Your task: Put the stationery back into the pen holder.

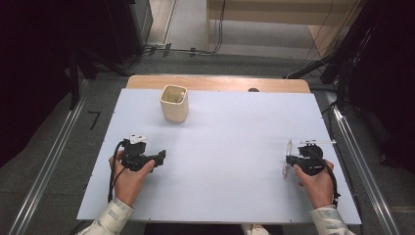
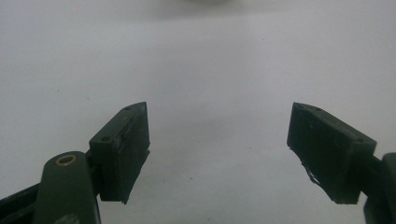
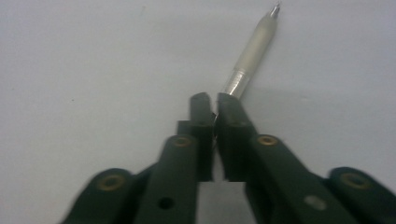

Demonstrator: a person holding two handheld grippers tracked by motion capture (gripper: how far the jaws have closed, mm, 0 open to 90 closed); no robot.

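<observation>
A slim pen (image 3: 254, 46) with a frosted barrel and a metal tip lies on the white table sheet (image 1: 230, 132) and sticks out ahead of my right gripper (image 3: 215, 100). The two black jaws are shut on its rear part. From above, the right gripper (image 1: 289, 159) sits at the table's right side with the pen (image 1: 288, 147) running along the sheet beside it. My left gripper (image 1: 160, 157) rests at the left of the table. In its own view the left gripper (image 2: 217, 140) stands open, with bare sheet between its pads.
A cream, square-mouthed cup (image 1: 174, 103) stands upright at the back left of the sheet. Beyond the sheet runs the wooden table edge (image 1: 220, 82). Metal rails (image 1: 359, 161) flank the table, and cables lie on the floor behind.
</observation>
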